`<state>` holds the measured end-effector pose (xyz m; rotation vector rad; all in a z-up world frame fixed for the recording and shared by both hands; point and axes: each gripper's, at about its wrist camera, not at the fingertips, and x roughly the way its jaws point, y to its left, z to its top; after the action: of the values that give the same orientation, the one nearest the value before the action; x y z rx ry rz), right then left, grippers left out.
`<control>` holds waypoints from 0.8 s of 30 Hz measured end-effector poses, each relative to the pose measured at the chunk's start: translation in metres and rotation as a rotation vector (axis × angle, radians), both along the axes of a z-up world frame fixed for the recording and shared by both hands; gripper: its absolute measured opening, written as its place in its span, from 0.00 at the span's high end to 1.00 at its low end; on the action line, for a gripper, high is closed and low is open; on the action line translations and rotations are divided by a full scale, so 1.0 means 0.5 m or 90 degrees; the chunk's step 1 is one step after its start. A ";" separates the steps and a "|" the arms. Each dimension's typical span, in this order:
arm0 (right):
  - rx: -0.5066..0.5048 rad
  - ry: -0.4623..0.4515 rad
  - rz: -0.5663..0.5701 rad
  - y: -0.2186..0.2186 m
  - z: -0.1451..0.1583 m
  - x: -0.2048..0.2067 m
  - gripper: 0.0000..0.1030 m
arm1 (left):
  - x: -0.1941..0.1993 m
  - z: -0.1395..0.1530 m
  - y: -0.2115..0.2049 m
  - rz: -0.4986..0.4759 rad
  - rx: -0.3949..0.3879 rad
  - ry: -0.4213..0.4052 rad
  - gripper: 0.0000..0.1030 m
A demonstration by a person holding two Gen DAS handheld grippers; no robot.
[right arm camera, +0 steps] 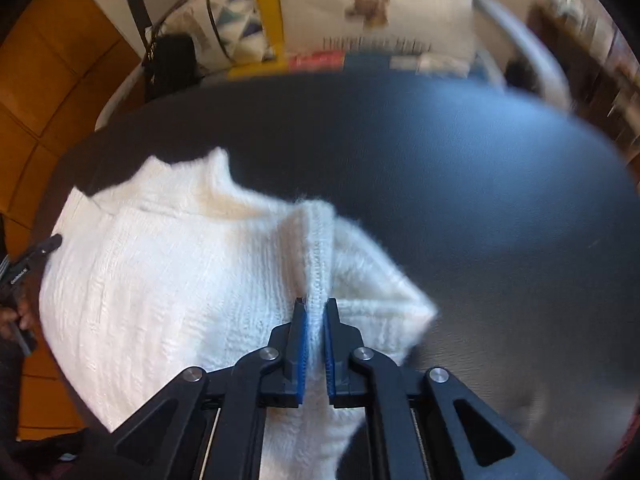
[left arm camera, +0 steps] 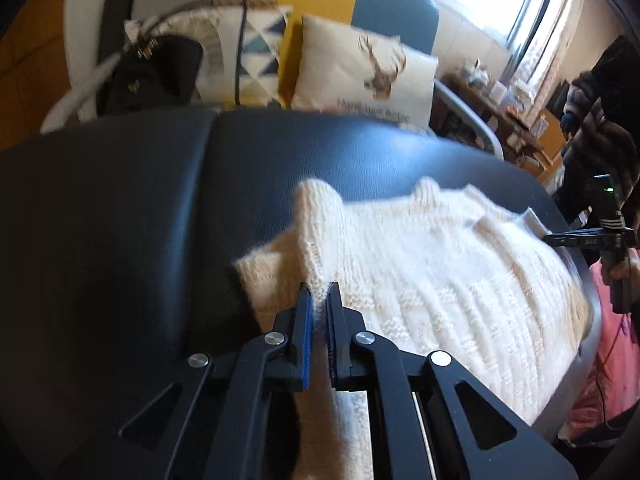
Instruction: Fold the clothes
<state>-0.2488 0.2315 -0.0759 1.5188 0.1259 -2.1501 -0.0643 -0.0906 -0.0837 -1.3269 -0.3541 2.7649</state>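
Note:
A cream knitted sweater (left arm camera: 432,264) lies spread on a black padded table (left arm camera: 120,200), its collar toward the far edge. My left gripper (left arm camera: 319,292) is shut on a raised fold of the sweater's left side, the knit pinched between its blue pads. In the right wrist view the same sweater (right arm camera: 160,280) fills the left half, and my right gripper (right arm camera: 315,304) is shut on a ridge of its right side, which is lifted into a fold. The right gripper (left arm camera: 576,238) also shows at the sweater's far right edge in the left wrist view.
Beyond the table stand a deer-print cushion (left arm camera: 368,76), a triangle-pattern cushion (left arm camera: 248,52) and a black bag (left arm camera: 156,72) on a sofa. A cluttered shelf (left arm camera: 516,112) stands under the window at right. Bare black tabletop (right arm camera: 500,200) lies to the sweater's right.

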 end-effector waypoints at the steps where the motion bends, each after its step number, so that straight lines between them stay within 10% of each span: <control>1: -0.022 0.034 -0.019 0.015 0.033 0.006 0.95 | 0.005 0.003 -0.006 0.014 0.003 0.007 0.95; 8: 0.033 -0.002 -0.073 0.040 -0.045 -0.014 0.95 | -0.012 -0.027 -0.024 0.074 -0.009 -0.053 0.86; 13: -0.077 0.072 -0.076 0.027 0.047 0.012 0.73 | -0.016 0.039 -0.030 0.084 -0.028 -0.015 0.78; 17: -0.115 0.047 0.099 -0.116 0.083 0.043 0.63 | -0.043 0.087 0.023 -0.027 0.009 0.029 0.73; 24: 0.001 -0.021 0.228 -0.319 -0.013 0.053 0.62 | -0.151 -0.015 0.175 -0.207 -0.096 -0.096 0.72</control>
<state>-0.2221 0.0723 -0.0823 1.4099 0.3604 -1.8403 -0.1399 -0.0029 -0.0910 -1.4794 0.0639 2.4702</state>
